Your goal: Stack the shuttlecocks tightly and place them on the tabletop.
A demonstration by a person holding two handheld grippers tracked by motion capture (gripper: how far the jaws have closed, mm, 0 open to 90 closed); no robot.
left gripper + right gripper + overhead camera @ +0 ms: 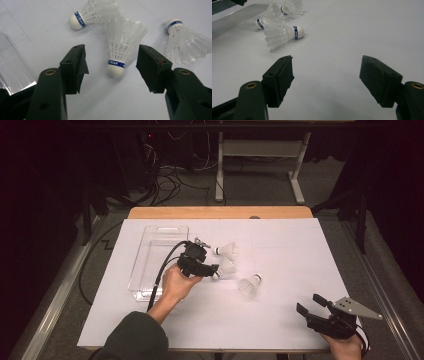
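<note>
Spread left tongs [111, 62] astride middle shuttlecock [120, 47]

White-covered table [280, 320], clear tray [150, 251] at left, three shuttlecocks [226, 267] lying beside it

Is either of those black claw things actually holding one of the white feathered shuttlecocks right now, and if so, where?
Nothing is held. The left gripper stands open around the middle white feathered shuttlecock without touching it; the right gripper is open over bare table.
</note>
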